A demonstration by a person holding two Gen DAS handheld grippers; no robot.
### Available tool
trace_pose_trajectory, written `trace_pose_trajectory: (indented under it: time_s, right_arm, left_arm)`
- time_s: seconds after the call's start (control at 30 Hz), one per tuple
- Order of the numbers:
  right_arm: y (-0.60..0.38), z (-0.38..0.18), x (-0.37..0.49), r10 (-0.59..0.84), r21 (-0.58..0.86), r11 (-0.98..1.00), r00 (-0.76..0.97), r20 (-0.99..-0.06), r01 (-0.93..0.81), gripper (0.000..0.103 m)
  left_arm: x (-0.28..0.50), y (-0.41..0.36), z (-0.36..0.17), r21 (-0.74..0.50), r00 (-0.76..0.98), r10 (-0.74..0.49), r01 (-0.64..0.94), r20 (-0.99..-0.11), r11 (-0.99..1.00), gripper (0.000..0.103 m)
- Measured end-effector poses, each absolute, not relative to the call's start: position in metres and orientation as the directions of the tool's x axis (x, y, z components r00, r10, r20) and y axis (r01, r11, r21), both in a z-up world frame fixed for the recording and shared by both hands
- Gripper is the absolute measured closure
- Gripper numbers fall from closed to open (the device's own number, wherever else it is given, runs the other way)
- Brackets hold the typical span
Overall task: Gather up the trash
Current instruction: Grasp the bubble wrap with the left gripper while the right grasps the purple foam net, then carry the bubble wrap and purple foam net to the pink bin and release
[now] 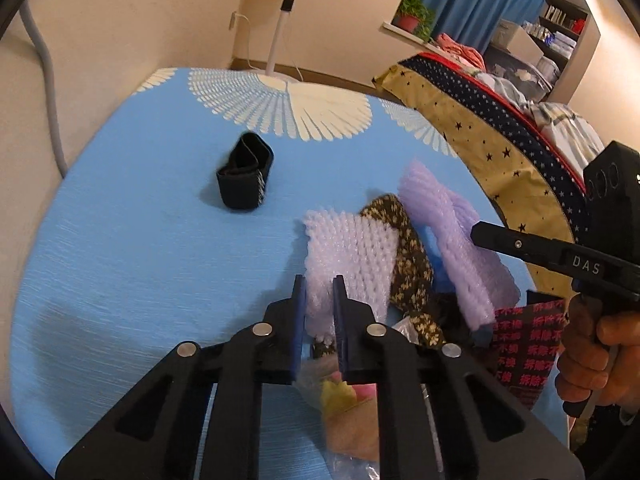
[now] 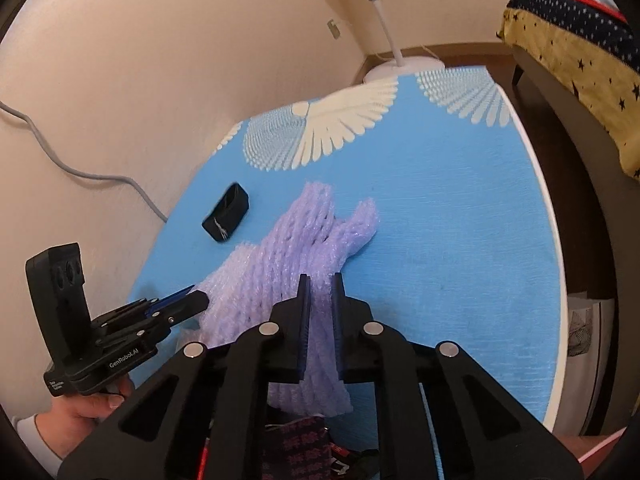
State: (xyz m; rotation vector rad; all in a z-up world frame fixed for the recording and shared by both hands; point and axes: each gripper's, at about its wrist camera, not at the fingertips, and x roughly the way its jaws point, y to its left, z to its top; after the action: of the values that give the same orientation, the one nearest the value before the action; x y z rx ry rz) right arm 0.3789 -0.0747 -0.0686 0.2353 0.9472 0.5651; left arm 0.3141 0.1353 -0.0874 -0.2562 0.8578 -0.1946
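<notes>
On the blue table (image 1: 140, 240) lies a pile of trash. My left gripper (image 1: 319, 284) is shut on a pale lilac foam net (image 1: 352, 248). My right gripper (image 2: 321, 282) is shut on a second lilac foam net (image 2: 304, 248), which also shows in the left wrist view (image 1: 452, 236). Between the nets lies a brown patterned wrapper (image 1: 408, 256). A black bag with red print (image 1: 520, 344) sits at the near right, also under the right gripper (image 2: 300, 440). A clear bag with yellow and pink contents (image 1: 344, 396) lies below the left gripper.
A black folded strap (image 1: 246, 178) lies apart on the table, also in the right wrist view (image 2: 226, 218). A fan stand (image 1: 280, 40) is behind the table. A bed with a starred cover (image 1: 480, 132) stands to the right. A grey cable (image 2: 80, 172) runs down the wall.
</notes>
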Motion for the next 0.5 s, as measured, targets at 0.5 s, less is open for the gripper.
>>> trace_pose_trajectory:
  time_s: [0.5]
  right_arm:
    - [-0.091,0.011,0.346,0.514,0.362,0.858,0.640,-0.572,-0.365,0.094]
  left_arm:
    - [0.280,0.132,-0.026,-0.188,0.770,-0.138,0.023,-0.623,0.982,0.091]
